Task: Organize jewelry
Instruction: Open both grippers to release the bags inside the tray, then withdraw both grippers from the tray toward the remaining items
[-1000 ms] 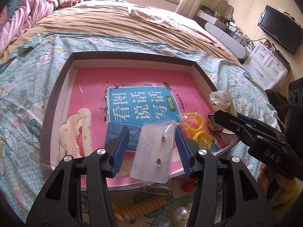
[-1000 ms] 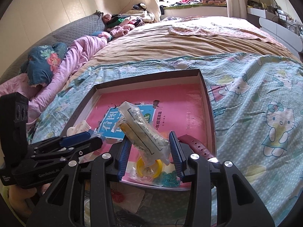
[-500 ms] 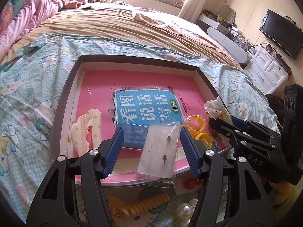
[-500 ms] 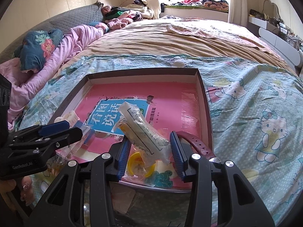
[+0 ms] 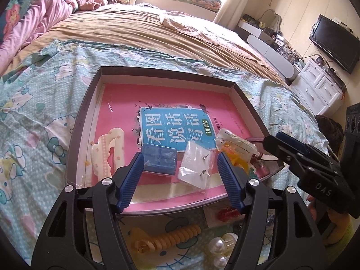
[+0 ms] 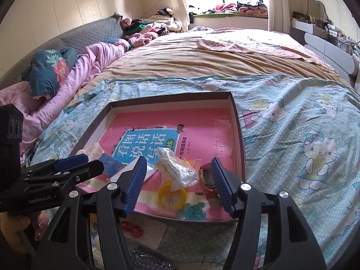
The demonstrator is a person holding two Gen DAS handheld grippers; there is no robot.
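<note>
**Q:** Left hand-held gripper (image 5: 180,171) in its own view: what state is it in?

**A:** Released. Its blue fingers (image 5: 131,181) stand wide apart at the bottom centre of the frame and grasp nothing. Between them, lying on the pink book cover (image 5: 162,103) inside the shallow dark tray (image 5: 83,112), are a small blue box (image 5: 159,160) and a clear packet with two earring studs (image 5: 195,168).

**Q:** What else lies in that tray?

**A:** A cream hair clip (image 5: 108,153) sits at centre left, beside the tray's left wall. To the right of the stud packet there is a crumpled clear bag (image 5: 236,142) over something yellow (image 5: 236,162). The right hand-held gripper (image 5: 273,140) comes in from the right edge of the frame, its tip near that bag. Below the tray, on the cartoon-cat bedsheet (image 5: 33,112), lie a yellow coiled hair tie (image 5: 177,234), some pearl beads (image 5: 217,246) and a small red piece (image 5: 227,213).

**Q:** And the right wrist view?

**A:** The right hand-held gripper (image 6: 177,174) is also released, fingers (image 6: 221,184) spread wide at the bottom centre. The crumpled clear bag (image 6: 175,168) lies free between them on the book, over a yellow ring (image 6: 172,195). A dark red strap with a gold ring (image 6: 205,175) rests just inside the right finger, near the tray's (image 6: 238,135) right wall. The left hand-held gripper (image 6: 90,165) shows at lower left, over the tray's near left corner, with the blue box (image 6: 110,164) just beyond its tip. A packet with a red piece (image 6: 132,228) lies on the bedsheet (image 6: 292,135) below the tray.
</note>
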